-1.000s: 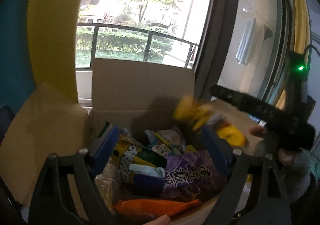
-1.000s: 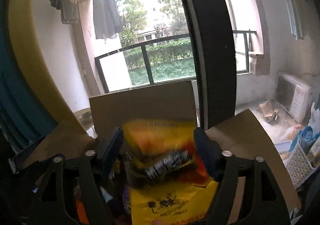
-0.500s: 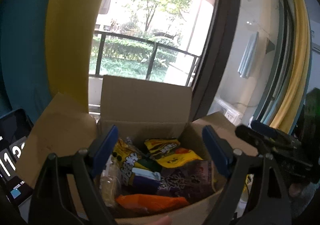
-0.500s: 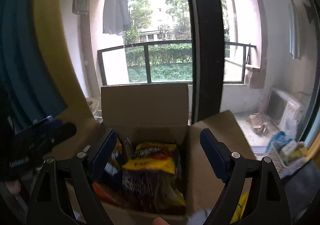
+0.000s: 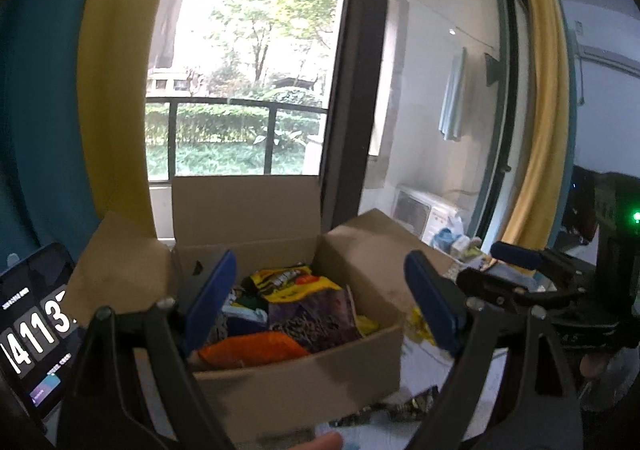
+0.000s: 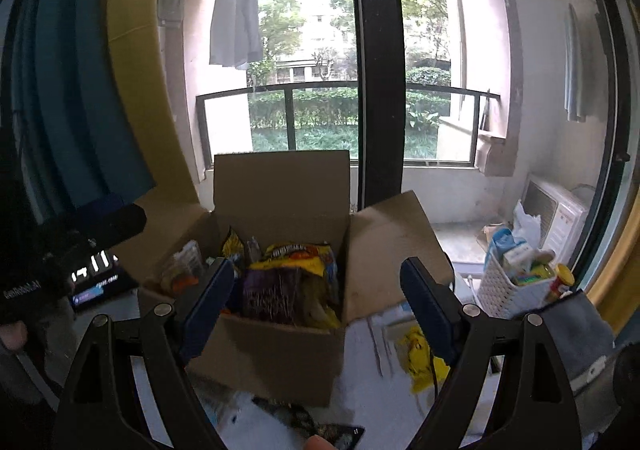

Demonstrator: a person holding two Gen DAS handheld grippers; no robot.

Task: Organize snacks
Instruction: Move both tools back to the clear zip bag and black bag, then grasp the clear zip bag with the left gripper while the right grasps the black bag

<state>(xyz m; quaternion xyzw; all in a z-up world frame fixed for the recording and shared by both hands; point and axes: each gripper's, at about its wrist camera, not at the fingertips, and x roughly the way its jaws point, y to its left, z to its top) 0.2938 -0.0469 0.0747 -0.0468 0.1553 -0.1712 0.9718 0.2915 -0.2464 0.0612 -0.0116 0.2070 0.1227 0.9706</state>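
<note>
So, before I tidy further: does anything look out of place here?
Yes. A yellow packet lies on the white surface right of the cardboard box, and a dark wrapper lies in front of it, both outside the box.

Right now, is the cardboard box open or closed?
Open. The cardboard box has its flaps standing up and out, and snack bags show inside.

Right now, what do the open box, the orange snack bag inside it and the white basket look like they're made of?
Open box: plain brown cardboard, matte, with creased flaps.
Orange snack bag: likely plastic film, slightly glossy and crinkled.
White basket: probably moulded plastic, judging by its regular perforated wall.
</note>
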